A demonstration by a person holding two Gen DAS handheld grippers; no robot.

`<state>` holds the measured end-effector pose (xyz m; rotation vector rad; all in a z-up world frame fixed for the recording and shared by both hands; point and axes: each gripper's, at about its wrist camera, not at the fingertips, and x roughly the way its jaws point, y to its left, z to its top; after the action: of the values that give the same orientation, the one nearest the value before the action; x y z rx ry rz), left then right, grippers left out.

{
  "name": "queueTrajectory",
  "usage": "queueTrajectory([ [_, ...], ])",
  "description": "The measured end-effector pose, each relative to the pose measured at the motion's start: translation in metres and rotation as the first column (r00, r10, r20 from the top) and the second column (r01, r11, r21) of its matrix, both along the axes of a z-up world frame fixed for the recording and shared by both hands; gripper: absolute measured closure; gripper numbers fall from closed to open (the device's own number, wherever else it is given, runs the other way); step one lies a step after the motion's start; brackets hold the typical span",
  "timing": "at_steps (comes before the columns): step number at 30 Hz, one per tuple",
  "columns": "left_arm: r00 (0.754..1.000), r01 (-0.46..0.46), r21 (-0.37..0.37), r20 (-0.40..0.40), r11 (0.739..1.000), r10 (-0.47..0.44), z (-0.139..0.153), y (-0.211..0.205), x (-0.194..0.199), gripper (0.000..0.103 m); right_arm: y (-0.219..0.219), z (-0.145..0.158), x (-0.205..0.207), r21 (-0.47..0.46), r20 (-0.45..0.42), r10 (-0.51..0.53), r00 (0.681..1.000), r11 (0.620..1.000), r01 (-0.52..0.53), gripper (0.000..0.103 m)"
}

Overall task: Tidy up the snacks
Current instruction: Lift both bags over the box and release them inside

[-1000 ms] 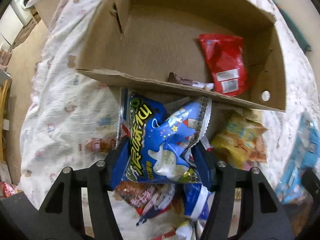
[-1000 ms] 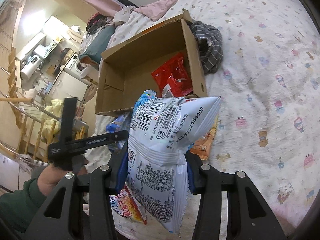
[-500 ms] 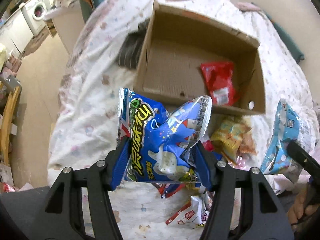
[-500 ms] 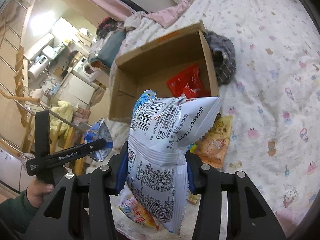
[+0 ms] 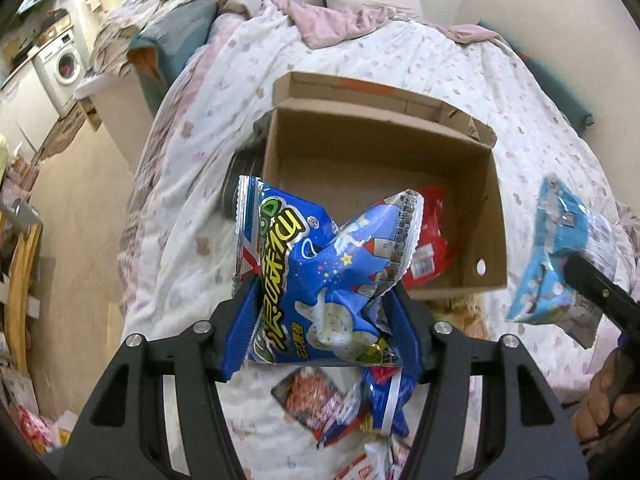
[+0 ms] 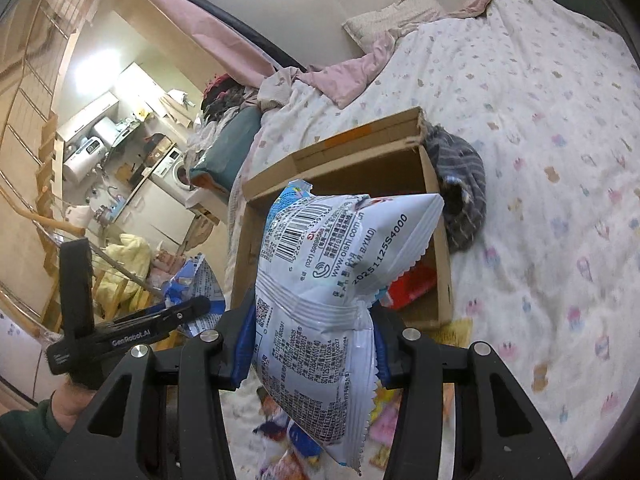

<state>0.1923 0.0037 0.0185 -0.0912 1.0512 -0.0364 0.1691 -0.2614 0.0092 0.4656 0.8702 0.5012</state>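
Glossy crinkled plastic snack bags (image 5: 320, 280), a matt corrugated cardboard box (image 5: 494, 216), soft printed cloth bedsheet (image 6: 540, 120).

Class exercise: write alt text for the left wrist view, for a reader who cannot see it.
The left gripper clamps a crumpled dark blue snack bag above a bed, in front of an open cardboard box holding a red packet. At right, the right gripper holds a light blue bag; more snacks lie below.

Cardboard box (image 5: 486, 216) sits on the bed (image 5: 420, 64). One snack packet (image 5: 434, 240) lies inside it. Bundled cloth (image 6: 460, 184) touches the box's side. More packets (image 5: 320, 400) are scattered on the bed before the box.
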Motion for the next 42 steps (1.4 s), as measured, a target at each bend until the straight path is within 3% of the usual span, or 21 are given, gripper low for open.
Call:
queueTrajectory([
  [7,0.999,0.041,0.027,0.015,0.999,-0.041,-0.006,-0.018,0.040,0.045,0.009,-0.008,0.043,-0.037,0.011,0.008,1.000,0.999,-0.007,0.054],
  [18,0.999,0.040,0.029,-0.012,0.999,-0.040,-0.042,-0.024,0.080,0.045,0.013,-0.039,0.088,-0.060,-0.052,-0.006,0.999,0.998,0.003,0.054],
  [30,0.998,0.057,0.061,-0.007,0.997,-0.056,-0.056,-0.030,0.087,0.045,0.033,-0.058,0.097,-0.110,-0.098,0.026,0.995,0.993,-0.037,0.054],
  [33,0.998,0.050,0.037,-0.031,0.998,-0.049,-0.062,-0.025,0.090,0.045,0.039,-0.064,0.098,-0.145,-0.111,0.037,0.993,0.988,-0.053,0.054],
  [42,0.997,0.065,0.040,-0.042,0.997,-0.063,-0.065,-0.030,0.086,0.042,0.035,-0.083,0.105,-0.114,-0.192,0.024,0.981,0.992,-0.047,0.050],
])
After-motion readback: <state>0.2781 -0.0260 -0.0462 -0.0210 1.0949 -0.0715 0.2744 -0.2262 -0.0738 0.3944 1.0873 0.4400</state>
